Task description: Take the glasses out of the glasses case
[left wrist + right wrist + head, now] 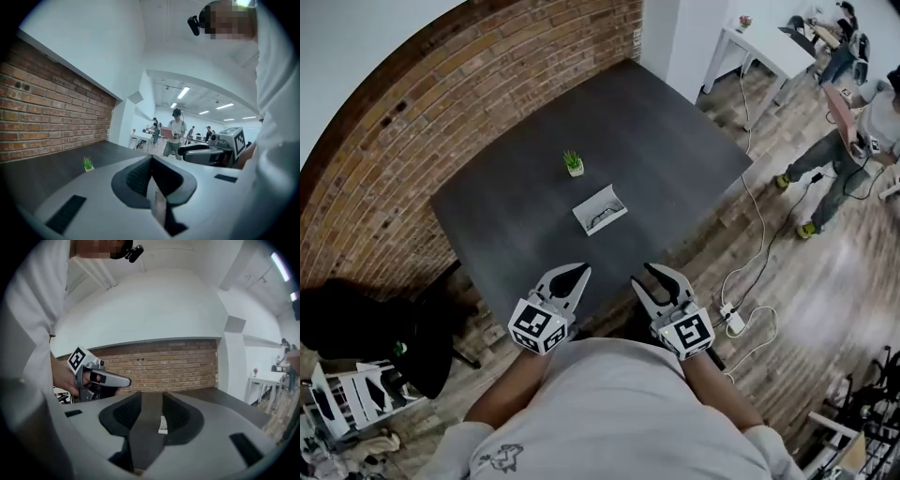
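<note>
1 dark table, set against a brick wall, carries 2 things only.

1 left gripper, held above the table's near corner: jaws closed together at the tips with nothing between them.

1 right gripper, beside it over the same corner: jaws a narrow gap apart and gripping nothing. The gap frames only the far-off case.

1 white glasses case, lying open near the middle of the table, well apart from both grippers.

1 small potted plant, near the case on its far side, toward the wall.

1 pair of glasses, dark-framed, lying inside the case.
</note>
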A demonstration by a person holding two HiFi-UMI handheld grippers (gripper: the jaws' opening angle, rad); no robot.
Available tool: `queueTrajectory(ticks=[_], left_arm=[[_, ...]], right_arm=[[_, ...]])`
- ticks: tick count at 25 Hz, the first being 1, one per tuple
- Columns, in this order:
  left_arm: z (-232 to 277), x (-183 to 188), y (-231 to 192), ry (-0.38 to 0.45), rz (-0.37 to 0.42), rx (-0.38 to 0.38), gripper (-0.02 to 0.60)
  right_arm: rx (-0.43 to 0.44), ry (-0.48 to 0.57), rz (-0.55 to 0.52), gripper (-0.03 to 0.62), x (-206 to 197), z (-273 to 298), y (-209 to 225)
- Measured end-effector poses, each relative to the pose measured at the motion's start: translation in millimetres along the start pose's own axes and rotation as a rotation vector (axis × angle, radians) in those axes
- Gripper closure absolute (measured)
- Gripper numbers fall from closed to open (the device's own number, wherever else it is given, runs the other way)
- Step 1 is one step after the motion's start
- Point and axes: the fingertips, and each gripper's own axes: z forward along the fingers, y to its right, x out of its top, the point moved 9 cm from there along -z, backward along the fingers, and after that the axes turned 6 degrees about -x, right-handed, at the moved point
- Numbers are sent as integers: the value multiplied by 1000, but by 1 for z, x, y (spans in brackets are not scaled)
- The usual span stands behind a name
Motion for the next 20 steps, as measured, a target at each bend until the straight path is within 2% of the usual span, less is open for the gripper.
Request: queueTrajectory(ticks=[7, 13, 20], left_arm=[[43, 11, 20, 18, 18, 119, 571], [58, 17, 27, 37, 42, 214, 571], [56, 0, 12, 55, -18, 310, 571]], right_arm=[[112, 2, -22, 447, 0, -2, 66], [189, -10, -32, 447, -4, 3, 101], [289, -70, -78, 447, -13, 39, 115]])
